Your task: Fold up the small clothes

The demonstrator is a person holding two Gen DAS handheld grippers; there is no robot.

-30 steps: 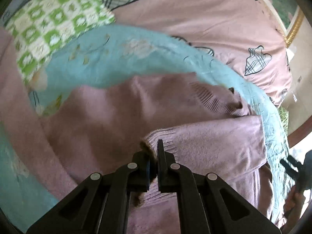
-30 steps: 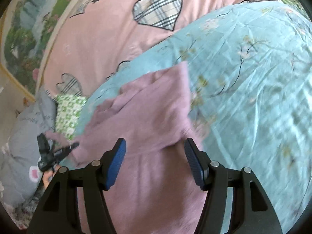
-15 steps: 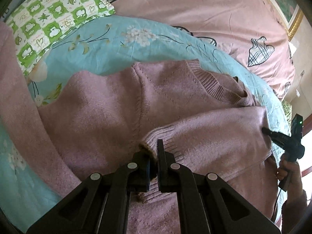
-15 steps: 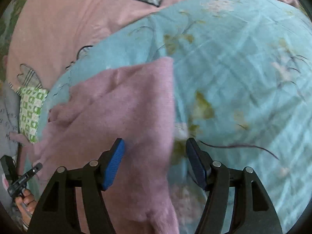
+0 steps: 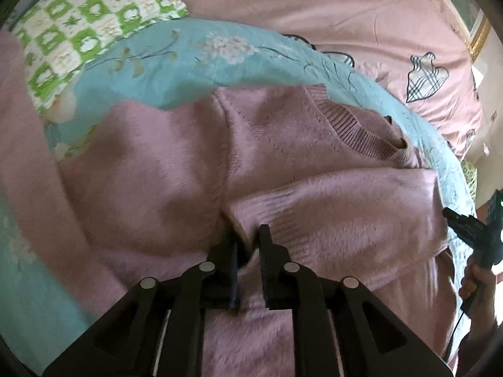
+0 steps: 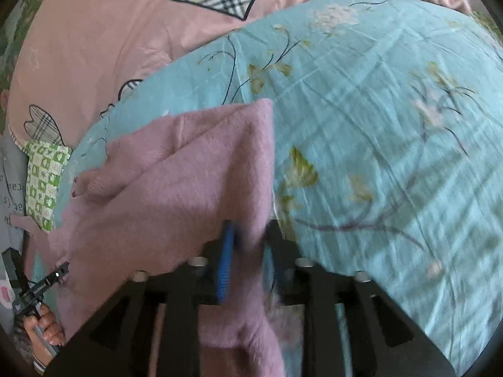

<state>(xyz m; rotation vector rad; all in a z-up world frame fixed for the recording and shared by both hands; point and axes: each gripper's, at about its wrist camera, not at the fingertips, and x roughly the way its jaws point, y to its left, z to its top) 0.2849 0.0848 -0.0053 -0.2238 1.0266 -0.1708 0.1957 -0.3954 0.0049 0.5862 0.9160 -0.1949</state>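
A mauve knit sweater [image 5: 176, 176] lies on a turquoise floral sheet [image 5: 176, 59], with one sleeve folded across its body. My left gripper [image 5: 248, 245] has its jaws slightly parted around the ribbed cuff [image 5: 270, 216] of that sleeve. In the right wrist view the sweater [image 6: 176, 188] shows with its folded right edge. My right gripper [image 6: 248, 235] is closed on that edge, the fabric pinched between the blue pads [image 6: 226, 257]. The right gripper also shows at the right edge of the left wrist view [image 5: 471, 232], and the left gripper shows at lower left of the right wrist view [image 6: 41, 286].
A pink quilt with plaid hearts [image 5: 361, 22] lies behind the sheet, seen also in the right wrist view [image 6: 103, 31]. A green and white checked pillow [image 5: 81, 22] sits at the back left. Bare turquoise sheet [image 6: 393, 141] spreads to the right of the sweater.
My right gripper moved down onto the sweater's right edge and closed on it. My left gripper's jaws, shut on the cuff before, have parted slightly.
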